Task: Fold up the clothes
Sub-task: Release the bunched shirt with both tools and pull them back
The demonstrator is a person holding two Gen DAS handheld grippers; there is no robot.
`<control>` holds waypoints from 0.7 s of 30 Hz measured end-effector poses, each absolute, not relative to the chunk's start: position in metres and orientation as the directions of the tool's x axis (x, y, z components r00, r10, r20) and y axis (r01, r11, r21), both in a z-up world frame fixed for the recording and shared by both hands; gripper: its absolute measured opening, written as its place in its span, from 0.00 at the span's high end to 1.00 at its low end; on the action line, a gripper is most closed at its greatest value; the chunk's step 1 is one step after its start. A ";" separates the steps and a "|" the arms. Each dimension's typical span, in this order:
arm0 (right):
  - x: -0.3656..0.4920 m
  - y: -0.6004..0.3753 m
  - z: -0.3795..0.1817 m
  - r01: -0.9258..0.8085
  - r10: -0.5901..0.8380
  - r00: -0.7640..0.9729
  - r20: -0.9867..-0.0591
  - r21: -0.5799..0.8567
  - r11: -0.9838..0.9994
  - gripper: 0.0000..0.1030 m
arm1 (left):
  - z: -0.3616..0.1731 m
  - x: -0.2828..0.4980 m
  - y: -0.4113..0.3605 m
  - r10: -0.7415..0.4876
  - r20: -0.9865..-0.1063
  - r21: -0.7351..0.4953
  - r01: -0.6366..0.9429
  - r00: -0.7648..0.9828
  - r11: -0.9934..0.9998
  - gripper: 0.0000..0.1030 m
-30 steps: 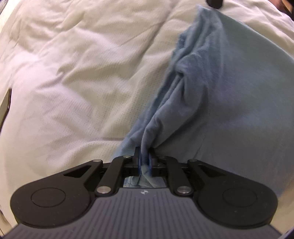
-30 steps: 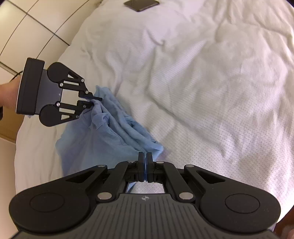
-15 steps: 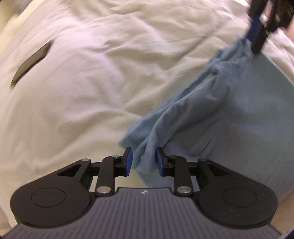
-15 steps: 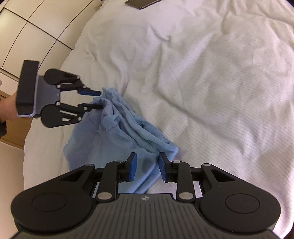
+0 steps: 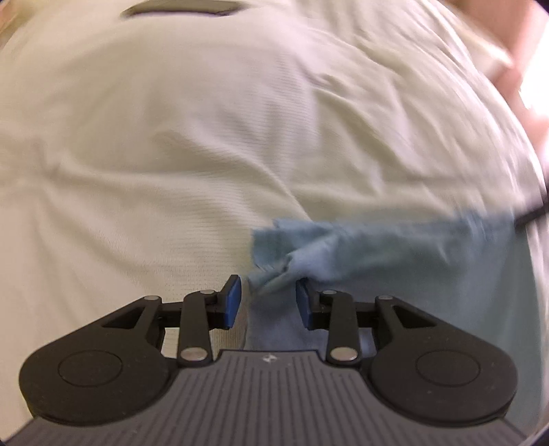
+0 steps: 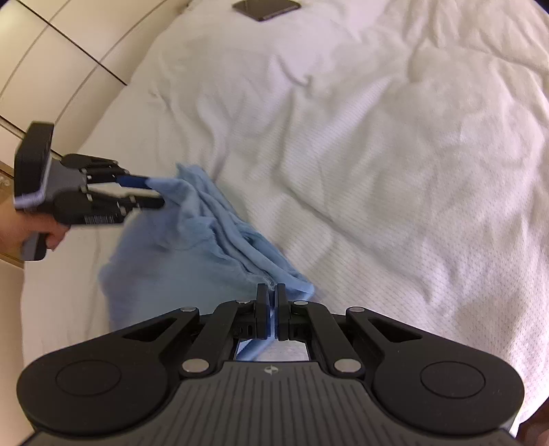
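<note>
You had one garment to work on, a light blue cloth (image 6: 192,247) bunched in long folds on the white bedspread (image 6: 377,154), near the bed's left edge. Your two grippers were both at it. The right gripper (image 6: 271,308) had its fingers pressed together on the nearer corner of the cloth, with a strip of blue showing between them. The left gripper (image 5: 268,302) had its fingers spread apart, one on either side of a crumpled corner of the cloth (image 5: 360,240), gripping nothing; from the right wrist view that same gripper (image 6: 151,194) sat at the far end of the cloth, its two blue-padded fingers parted at the fabric's edge, with your hand (image 6: 31,236) around its handle. One dark flat phone (image 6: 266,8) lay on the bedspread at the far end, well apart from the cloth.
</note>
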State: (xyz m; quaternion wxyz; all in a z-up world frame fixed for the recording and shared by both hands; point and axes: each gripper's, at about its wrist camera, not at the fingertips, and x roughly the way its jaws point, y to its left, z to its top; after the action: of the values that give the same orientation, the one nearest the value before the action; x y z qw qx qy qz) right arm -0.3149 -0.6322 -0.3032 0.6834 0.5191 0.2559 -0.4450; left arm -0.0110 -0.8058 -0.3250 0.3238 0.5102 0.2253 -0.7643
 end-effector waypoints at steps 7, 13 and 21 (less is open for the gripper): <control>-0.311 -0.632 -0.299 0.879 -0.360 0.463 -0.810 0.472 0.069 0.99 | -0.332 -0.013 -0.823 -0.283 -0.933 -0.003 0.791 -0.223 -0.612 0.71; -0.321 -0.632 -0.303 0.874 -0.346 0.462 -0.817 0.485 0.022 0.99 | -0.314 -0.002 -0.807 -0.313 -0.920 0.010 0.784 -0.236 -0.621 0.73; -0.317 -0.632 -0.301 0.874 -0.357 0.456 -0.815 0.486 0.008 0.99 | -0.293 -0.009 -0.773 -0.204 -0.873 -0.192 0.697 -0.442 -0.691 0.73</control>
State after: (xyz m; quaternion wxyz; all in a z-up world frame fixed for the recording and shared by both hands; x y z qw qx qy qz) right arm -0.3173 -0.6320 -0.3012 0.6671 0.5319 0.2429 -0.4615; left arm -0.0092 -0.7728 -0.2934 0.2806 0.4473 0.2756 -0.8032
